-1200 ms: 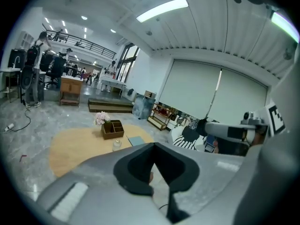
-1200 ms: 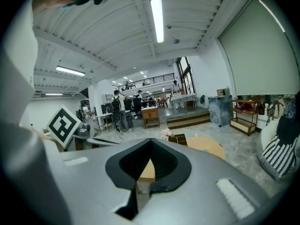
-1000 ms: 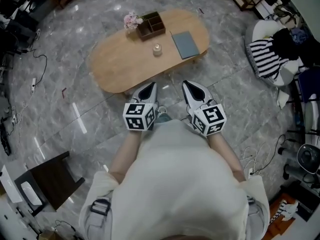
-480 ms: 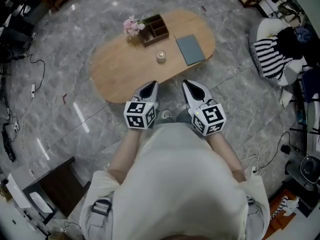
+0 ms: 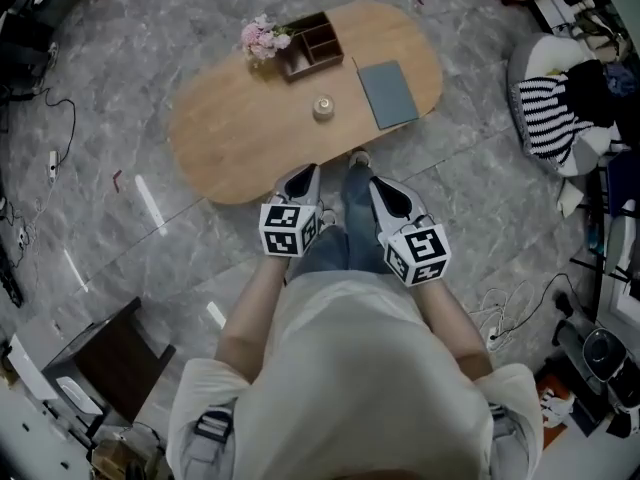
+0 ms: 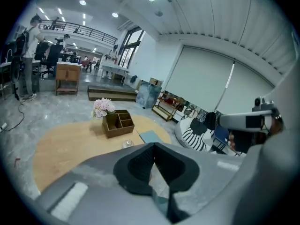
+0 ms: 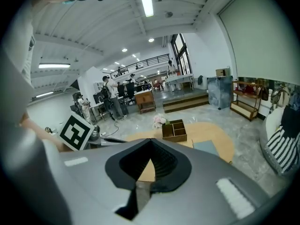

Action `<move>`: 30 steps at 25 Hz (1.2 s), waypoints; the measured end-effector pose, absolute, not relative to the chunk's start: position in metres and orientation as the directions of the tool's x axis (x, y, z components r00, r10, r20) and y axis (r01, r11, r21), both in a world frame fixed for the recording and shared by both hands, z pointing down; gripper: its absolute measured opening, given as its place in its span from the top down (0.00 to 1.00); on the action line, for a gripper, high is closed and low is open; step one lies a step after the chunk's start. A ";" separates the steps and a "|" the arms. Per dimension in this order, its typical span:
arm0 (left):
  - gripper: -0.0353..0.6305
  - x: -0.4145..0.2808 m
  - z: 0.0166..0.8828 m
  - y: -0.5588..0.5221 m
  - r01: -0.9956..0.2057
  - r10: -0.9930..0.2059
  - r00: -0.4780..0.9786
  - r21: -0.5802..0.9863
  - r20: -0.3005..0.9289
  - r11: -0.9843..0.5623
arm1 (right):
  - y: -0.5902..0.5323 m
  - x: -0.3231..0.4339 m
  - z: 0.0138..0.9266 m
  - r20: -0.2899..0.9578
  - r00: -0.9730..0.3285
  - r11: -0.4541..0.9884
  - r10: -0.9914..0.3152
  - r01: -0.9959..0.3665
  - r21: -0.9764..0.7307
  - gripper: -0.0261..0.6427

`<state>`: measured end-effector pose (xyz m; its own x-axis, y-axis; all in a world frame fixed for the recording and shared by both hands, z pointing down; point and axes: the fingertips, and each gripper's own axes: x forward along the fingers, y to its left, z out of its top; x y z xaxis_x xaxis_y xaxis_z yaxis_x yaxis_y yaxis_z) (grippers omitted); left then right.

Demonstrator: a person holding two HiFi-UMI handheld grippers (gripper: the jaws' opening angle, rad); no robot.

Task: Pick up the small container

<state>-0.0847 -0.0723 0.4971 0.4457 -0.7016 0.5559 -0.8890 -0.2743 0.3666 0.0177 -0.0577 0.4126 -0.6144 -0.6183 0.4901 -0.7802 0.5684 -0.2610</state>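
1. Counter [image 5: 230, 138]: one, oval, pale wood, on a grey marble floor.
2. Small container [image 5: 323, 106]: one, clear glass, upright near the counter's middle, standing apart from everything else on the counter.
3. Wooden organiser box [image 5: 305, 43]: one, three compartments, at the counter's far edge. One bunch of pink flowers [image 5: 258, 38] touches its left side.
4. Grey-blue book [image 5: 388, 93]: one, flat on the counter's right part.
5. Left tool [image 5: 300, 180] and right tool [image 5: 385, 193]: two, side by side just off the counter's near edge. Both have their jaws pressed together, with nothing between them.
6. In the way: the person's jeans leg [image 5: 355, 218] runs between the tools, with the shoe [image 5: 358, 158] at the counter's near edge.
7. Surroundings: a striped cushion [image 5: 545, 118] lies well right of the counter, and a dark side table [image 5: 105, 358] stands well off its near-left.
8. Change from a second ago: the counter sits closer to the tools. The leg now stretches forward between them. Both tools were pressed together then as well.
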 end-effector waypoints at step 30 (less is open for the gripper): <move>0.39 -0.079 0.752 -0.234 -0.937 -0.670 0.346 0.204 0.657 -0.283 | -0.205 0.017 0.606 0.594 -0.672 0.588 -0.442 -0.717 -0.374 0.96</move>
